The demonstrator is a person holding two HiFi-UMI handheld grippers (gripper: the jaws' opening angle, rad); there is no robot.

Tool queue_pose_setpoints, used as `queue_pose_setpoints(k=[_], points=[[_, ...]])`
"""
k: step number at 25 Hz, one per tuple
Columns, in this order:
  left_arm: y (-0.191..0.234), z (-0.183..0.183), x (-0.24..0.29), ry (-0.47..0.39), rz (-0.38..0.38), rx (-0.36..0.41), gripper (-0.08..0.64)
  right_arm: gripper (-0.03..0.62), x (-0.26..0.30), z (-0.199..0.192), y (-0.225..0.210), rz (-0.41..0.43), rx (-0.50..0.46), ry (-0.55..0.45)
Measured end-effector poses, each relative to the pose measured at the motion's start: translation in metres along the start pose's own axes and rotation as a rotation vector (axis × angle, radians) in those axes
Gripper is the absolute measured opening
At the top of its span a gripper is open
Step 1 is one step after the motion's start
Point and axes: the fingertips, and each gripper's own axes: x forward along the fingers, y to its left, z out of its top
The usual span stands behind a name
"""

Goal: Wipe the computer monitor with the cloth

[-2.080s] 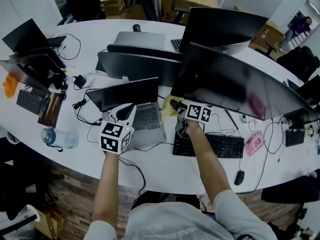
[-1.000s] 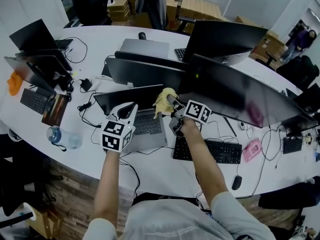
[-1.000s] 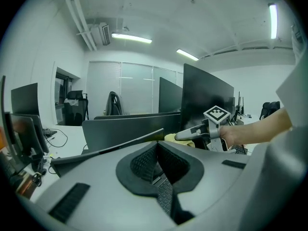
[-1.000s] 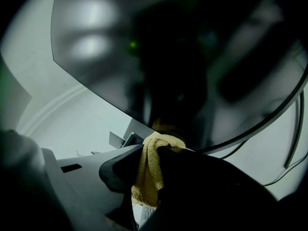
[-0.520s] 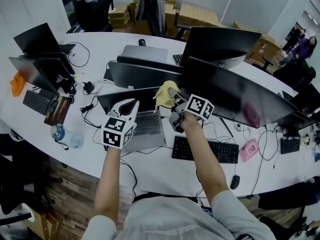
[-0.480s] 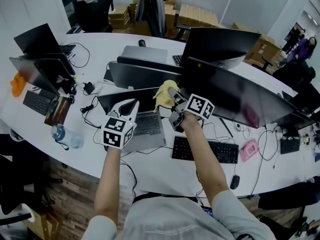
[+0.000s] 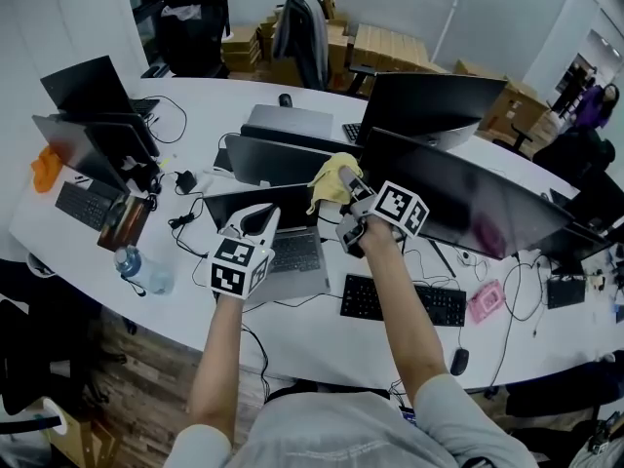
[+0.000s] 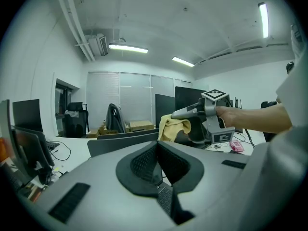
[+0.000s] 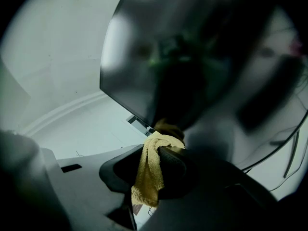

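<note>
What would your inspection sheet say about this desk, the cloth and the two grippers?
Surface: white table, crowded.
Job's things: yellow cloth at the big monitor's left edge; contact unclear.
Clutter: laptop, keyboard, water bottle, mouse.
Grippers: right gripper shut on cloth; left gripper shut, empty, over the laptop.
Cables: black cables trail across the table.
Surroundings: cardboard boxes, office chair behind.

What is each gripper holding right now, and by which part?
The right gripper pinches the yellow cloth at a bunched fold, a tail hanging loose. The left gripper is shut on nothing.
</note>
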Motion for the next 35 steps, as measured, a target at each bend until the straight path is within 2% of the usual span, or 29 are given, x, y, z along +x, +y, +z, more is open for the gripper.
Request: queue_pose_setpoints(k=[7, 18, 25, 30, 35], points=[[-0.002, 0.013, -0.007, -0.024, -0.002, -0.006, 0.018, 0.109, -0.008, 0.023, 0.037, 0.027, -0.047, -0.053], [-0.024, 0.047, -0.022, -0.077, 0.010, 0.032, 0.018, 0.109, -0.031, 0.062, 0.101, 0.142, -0.107, -0.088], [-0.056, 0.072, -0.041, -0.111, 0.020, 0.071, 0.018, 0.109, -0.091, 0.087, 0.136, 0.206, -0.191, -0.149], [-0.111, 0.084, -0.049, -0.140, -0.016, 0.098, 0.018, 0.109, -0.181, 0.104, 0.127, 0.135, -0.359, -0.174], [-0.184, 0.091, -0.056, -0.166, -0.064, 0.112, 0.018, 0.109, -0.295, 0.111, 0.092, -0.024, -0.576, -0.163]])
